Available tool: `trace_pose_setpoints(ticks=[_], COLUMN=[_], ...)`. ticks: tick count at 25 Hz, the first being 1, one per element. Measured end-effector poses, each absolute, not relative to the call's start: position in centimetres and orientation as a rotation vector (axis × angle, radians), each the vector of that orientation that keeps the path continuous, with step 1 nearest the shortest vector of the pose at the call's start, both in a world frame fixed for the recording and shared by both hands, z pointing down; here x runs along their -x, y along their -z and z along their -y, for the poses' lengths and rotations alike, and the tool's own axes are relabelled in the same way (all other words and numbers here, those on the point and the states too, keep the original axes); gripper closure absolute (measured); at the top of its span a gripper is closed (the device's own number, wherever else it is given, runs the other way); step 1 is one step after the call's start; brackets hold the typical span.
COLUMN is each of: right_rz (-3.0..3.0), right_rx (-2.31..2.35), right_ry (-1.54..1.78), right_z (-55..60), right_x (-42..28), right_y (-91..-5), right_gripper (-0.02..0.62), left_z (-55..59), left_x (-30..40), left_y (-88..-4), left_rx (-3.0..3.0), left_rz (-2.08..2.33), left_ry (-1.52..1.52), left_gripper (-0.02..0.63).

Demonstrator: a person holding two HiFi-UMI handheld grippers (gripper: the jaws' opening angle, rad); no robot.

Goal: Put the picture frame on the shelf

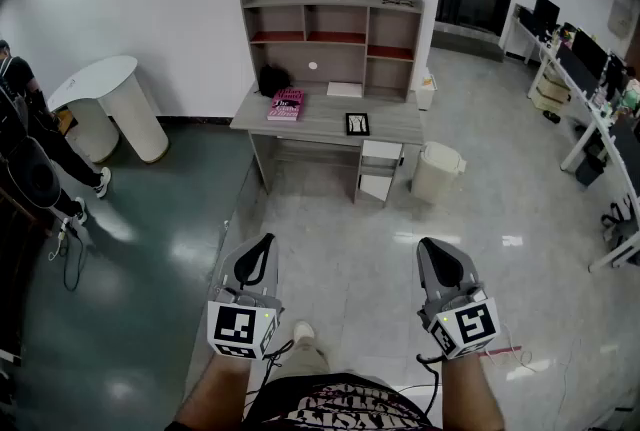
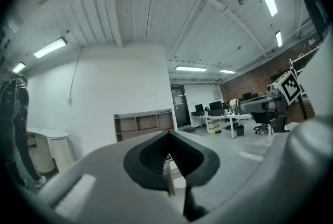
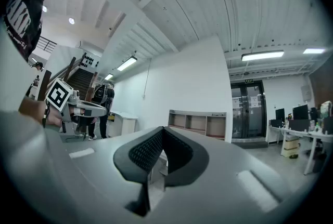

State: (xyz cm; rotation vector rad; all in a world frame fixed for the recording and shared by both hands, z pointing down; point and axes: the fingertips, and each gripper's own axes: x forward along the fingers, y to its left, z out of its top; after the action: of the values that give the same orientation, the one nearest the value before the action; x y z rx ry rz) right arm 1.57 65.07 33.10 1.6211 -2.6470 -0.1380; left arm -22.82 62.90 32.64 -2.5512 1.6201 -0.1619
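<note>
Closure is shown on both tongs: the left grey gripper (image 1: pixel 260 249) with its marker cube and the right grey gripper (image 1: pixel 436 254) are held level, side by side, jaws pressed together, and nothing is caught between them in either gripper view. Well ahead, across the pale floor (image 1: pixel 330 219), the small black-edged picture frame (image 1: pixel 357 124) is seen lying flat on the grey desk (image 1: pixel 320 124), towards its right half. It lies below the open-fronted grey shelf unit (image 1: pixel 332 37) with reddish boards that stands along the desk's back edge. A pink book (image 1: pixel 286 104) lies well to the frame's left, and a white waste bin (image 1: pixel 437 171) stands on the floor by the desk's right end.

Nothing is grasped, so the hazards are judged to lie ahead. If the jaws are not parted before the frame is reached, it would be shoved across the desk rather than taken. Because it lies flat, only a thin edge is offered; a shallow bite could be lost on the lift and the frame dropped. A compartment could also be misjudged, so that the frame is knocked on a divider, or set leaning and left to topple
</note>
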Motion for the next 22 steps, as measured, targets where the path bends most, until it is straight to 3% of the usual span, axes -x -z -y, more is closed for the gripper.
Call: trace_pose_setpoints(ticks=[10, 22], right_rz=[2.619, 2.629], right_rx=[-1.802, -1.787], right_ry=[0.106, 0.109], right_z=[-62.8, -52.3], right_x=[-4.2, -3.0], right_y=[-33.1, -33.4], right_gripper=[0.568, 0.568], left_z=[-61.0, -48.7], left_x=[21.7, 20.4], left_y=[-31.7, -33.1], left_rx=[2.532, 2.629], left_rz=[-1.56, -1.4], left_ry=[0.096, 0.109], left_gripper=[0.604, 0.604])
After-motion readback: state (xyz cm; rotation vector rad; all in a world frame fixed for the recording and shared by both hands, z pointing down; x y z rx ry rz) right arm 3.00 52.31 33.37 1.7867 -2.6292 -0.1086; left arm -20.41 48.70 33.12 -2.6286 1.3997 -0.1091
